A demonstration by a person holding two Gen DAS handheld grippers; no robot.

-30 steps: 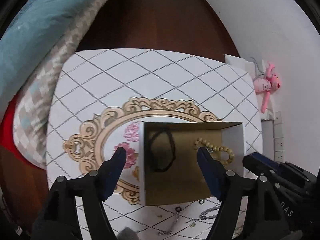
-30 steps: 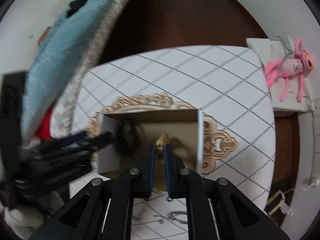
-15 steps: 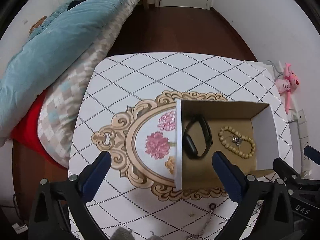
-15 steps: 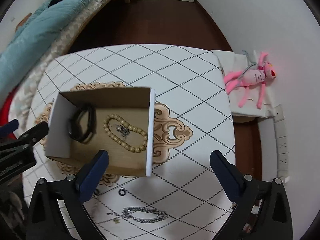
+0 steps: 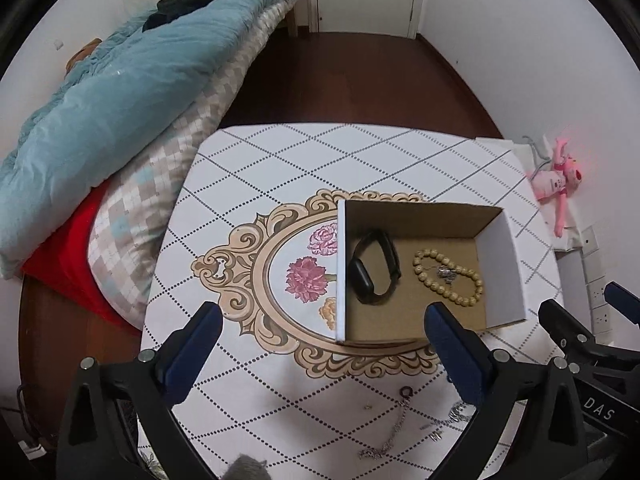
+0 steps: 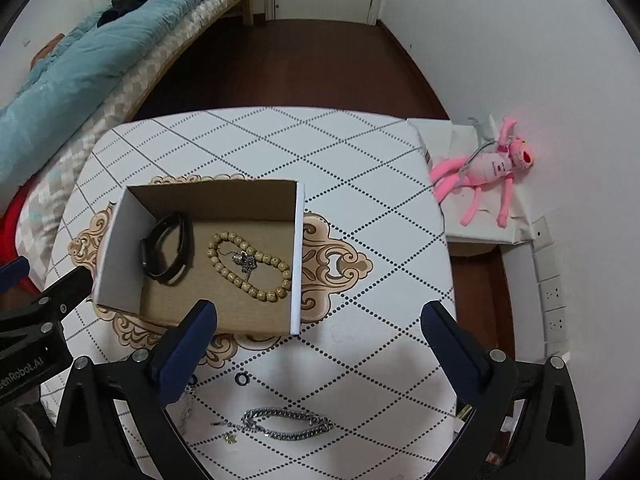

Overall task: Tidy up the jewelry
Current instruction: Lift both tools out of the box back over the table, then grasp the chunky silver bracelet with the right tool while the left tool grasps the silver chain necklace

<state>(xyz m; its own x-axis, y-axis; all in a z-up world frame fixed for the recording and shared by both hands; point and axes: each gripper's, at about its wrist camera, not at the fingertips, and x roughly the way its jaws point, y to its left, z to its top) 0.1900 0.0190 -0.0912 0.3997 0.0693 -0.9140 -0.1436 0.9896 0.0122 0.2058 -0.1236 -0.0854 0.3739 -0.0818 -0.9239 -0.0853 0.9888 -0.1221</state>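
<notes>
The box (image 6: 200,200) stands on the table (image 6: 360,160), in the middle, a bit to the left in the right wrist view. In the box lie the watch band (image 6: 166,248) at left & the bead bracelet (image 6: 248,266) at right, near each other. A small pendant (image 6: 242,258) lies on the bracelet. In front of the box, on the table, lie a chain bracelet (image 6: 288,424), a thin chain (image 5: 394,428) & a ring (image 6: 241,379). The bed (image 5: 120,100) is left of the table. A plush toy (image 6: 484,168) lies to the right of the table, by the wall.
</notes>
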